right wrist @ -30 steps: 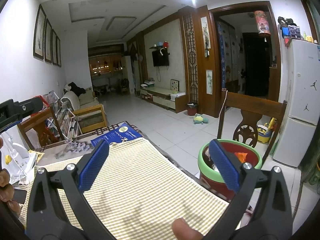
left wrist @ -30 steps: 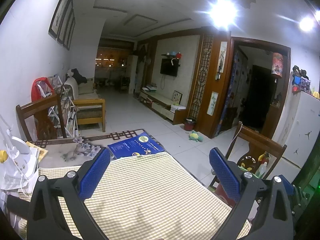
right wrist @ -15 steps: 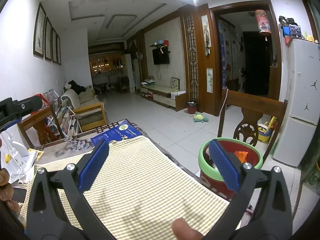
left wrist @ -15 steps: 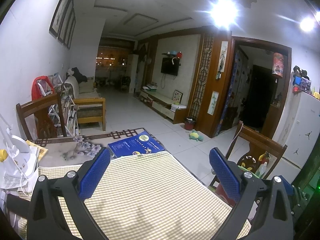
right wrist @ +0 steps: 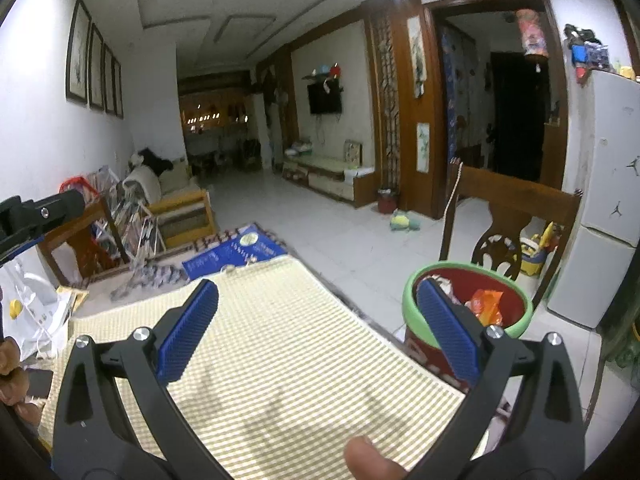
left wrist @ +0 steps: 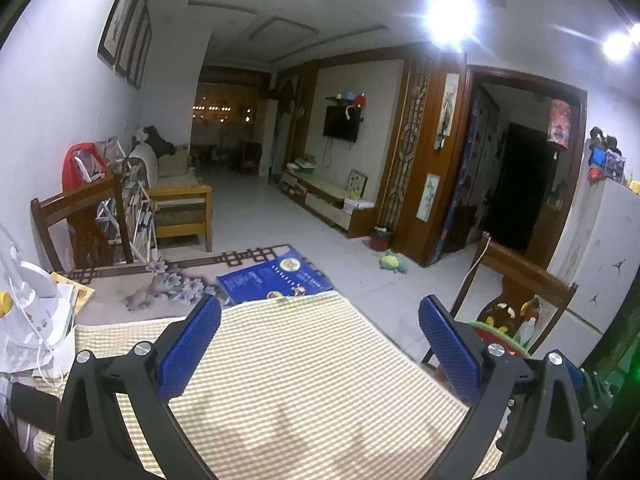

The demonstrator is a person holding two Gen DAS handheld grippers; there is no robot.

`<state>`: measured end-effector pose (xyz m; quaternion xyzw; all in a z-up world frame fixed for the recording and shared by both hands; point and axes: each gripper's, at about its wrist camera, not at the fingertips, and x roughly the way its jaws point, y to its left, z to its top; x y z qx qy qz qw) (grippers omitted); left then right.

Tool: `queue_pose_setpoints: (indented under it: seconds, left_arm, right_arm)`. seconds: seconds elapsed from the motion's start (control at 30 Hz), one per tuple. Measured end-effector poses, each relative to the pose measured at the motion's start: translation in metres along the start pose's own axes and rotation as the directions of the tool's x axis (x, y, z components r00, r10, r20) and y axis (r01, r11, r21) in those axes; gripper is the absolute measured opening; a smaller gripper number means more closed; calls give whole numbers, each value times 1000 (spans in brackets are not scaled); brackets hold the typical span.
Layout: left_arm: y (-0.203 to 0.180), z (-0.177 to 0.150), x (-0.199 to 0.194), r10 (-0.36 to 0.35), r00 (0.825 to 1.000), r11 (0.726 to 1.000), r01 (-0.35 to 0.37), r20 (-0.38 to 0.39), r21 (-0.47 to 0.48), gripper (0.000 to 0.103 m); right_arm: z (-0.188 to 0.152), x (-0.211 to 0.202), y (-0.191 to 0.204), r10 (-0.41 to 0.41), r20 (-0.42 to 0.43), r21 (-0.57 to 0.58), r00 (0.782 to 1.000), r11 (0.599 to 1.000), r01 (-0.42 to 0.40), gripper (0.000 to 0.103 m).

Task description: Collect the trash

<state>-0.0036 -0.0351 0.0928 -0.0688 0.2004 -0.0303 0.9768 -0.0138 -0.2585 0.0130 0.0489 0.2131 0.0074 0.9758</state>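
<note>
Both wrist views sit low and close over the striped mat (left wrist: 312,380) (right wrist: 280,344), facing down the room toward the wall TV (left wrist: 341,123) (right wrist: 325,98). Right view sits right of the left view, nearer the bin (right wrist: 500,304). Shared: mat, blue booklet (left wrist: 276,276) (right wrist: 236,254), TV.

The red bin (left wrist: 500,330) with the green rim is mostly hidden in the left wrist view, tucked behind the left gripper's (left wrist: 320,344) right finger and the chair (left wrist: 520,276). In the right wrist view the right gripper's (right wrist: 318,328) blue pad covers part of the bin's (right wrist: 516,320) mouth, and the scraps inside are too jumbled to name beyond an orange wrapper (right wrist: 486,306). The blue booklet's (right wrist: 232,254) print is too small to read. A fingertip (right wrist: 372,460) is cut off by the bottom edge.
</note>
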Motion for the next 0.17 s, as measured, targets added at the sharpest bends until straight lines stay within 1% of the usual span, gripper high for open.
queue_pose_setpoints:
  seconds: [0.07,0.13,0.17]
  left_arm:
    - [6,-12,11,-5,999,1000,5,-50,-5,95]
    - [17,-23,23,17,994,1000,-20,-107,-23,95]
    - [24,-29,28,29,990,999,-34,-136,-36,95]
  right_arm:
    - [-6,13,5,12,-36,-20,999,1000,-13,98]
    - [-19,36,11,27,-100,-62,995,997,-34,98]
    - [-31,52,14,31,-140,-99,990,994,-45,98]
